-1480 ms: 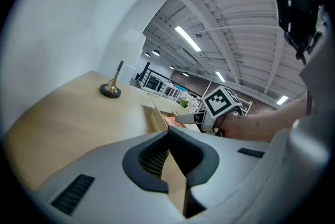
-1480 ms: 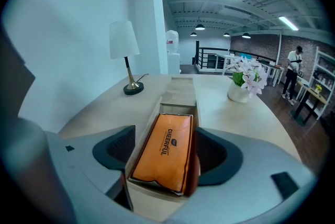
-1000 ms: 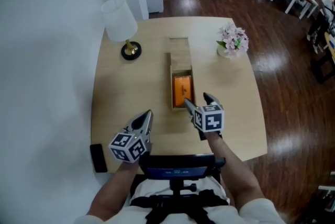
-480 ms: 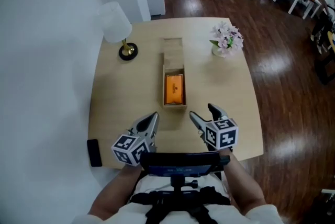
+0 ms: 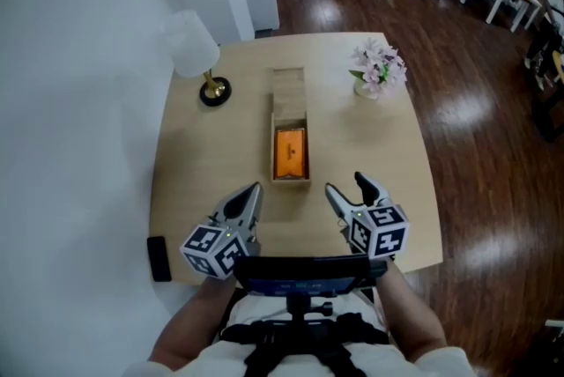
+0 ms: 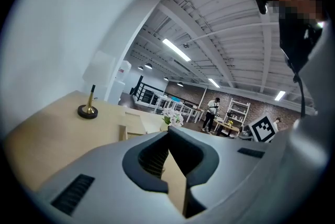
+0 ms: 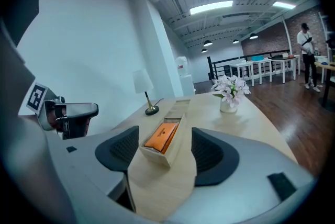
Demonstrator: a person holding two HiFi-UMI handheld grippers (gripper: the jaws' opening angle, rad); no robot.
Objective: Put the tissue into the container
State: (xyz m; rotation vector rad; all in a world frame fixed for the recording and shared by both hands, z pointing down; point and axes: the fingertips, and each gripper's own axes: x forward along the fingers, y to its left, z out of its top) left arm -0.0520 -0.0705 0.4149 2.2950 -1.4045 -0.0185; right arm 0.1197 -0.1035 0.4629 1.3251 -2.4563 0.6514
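Where the table (image 5: 370, 146) rounds off at its near left corner, there's a small flat black object (image 5: 159, 258), can't tell what it is or whether it's on the top. White-shade lamp (image 5: 192, 42) on a black round base stands far left. Left gripper (image 5: 251, 190) hovers over the near left part of the table, fingers closed tip to tip, nothing between them. Centre of table: long wooden box (image 5: 289, 93) lying near-to-far. Its far half shows plain wood, can't tell lid or empty compartment. Orange tissue pack (image 5: 292, 154) lies flat inside the near half. Right gripper (image 5: 345, 185) hovers just near-right of the box, clear of it, jaws apart and closing with nothing between the pads; the right gripper view has the box and pack showing through the gap, beyond the fingertips. Pink-white flowers in a small vase (image 5: 377, 70) stand far right, well apart from the box
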